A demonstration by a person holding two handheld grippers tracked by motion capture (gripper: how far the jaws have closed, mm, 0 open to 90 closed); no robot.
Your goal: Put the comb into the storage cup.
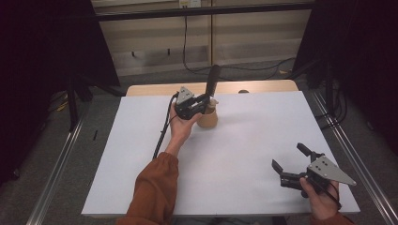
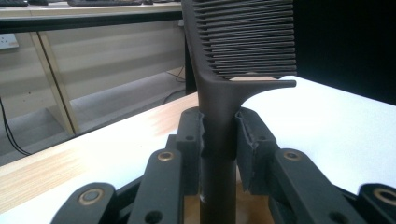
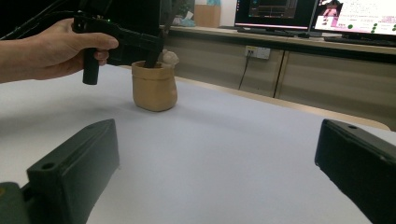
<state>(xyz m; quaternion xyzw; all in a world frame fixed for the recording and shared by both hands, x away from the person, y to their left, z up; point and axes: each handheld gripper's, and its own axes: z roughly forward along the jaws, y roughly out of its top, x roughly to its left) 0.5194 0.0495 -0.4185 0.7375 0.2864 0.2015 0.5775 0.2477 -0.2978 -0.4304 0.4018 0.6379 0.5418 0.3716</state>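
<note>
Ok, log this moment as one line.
left gripper: shut on comb, upright over pot | right gripper: open, empty, near table corner

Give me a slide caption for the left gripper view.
Left gripper clamps a dark comb by its handle, upright, above the white table.

The black plastic comb runs off the top edge in the left gripper view, its teeth cut at twelve o'clock, and its handle end is hidden below the left gripper inside the tan paper-like pot. A small pale lump at the pot's rim (one o'clock of it) is too blurred to name. The monitors' text is unreadable.
</note>
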